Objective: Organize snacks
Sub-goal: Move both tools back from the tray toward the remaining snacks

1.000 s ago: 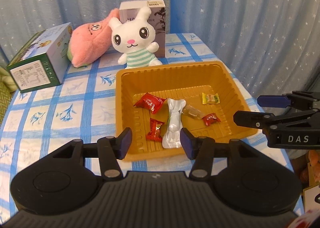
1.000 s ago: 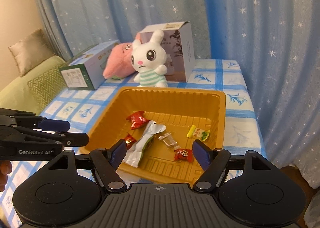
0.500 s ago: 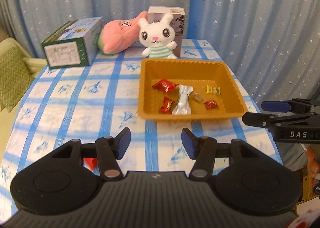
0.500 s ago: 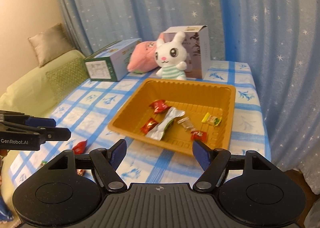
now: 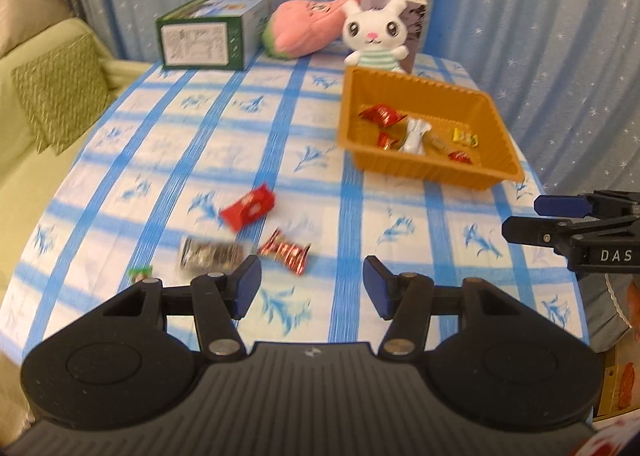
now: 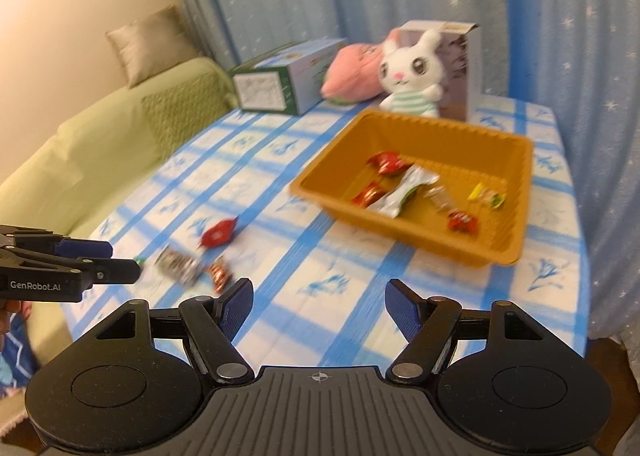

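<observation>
Left gripper (image 5: pixel 312 286) jaws wide apart, holding nothing; right gripper (image 6: pixel 319 306) likewise wide and empty
Orange tray (image 5: pixel 404 169) near bunny toy (image 5: pixel 374 35) already has several sweets
Loose on tablecloth (image 5: pixel 360 296): red packet (image 5: pixel 248 209), striped candy (image 5: pixel 286 250), dark packet (image 5: pixel 210 254), possibly small green sweet (image 5: pixel 140 273) – blurred
Next step likely pick of striped candy, nearest left jaws: centre over wrapper body, straddle narrow width, pinch body not twisted ends, avoid nudging dark packet just beside it
</observation>
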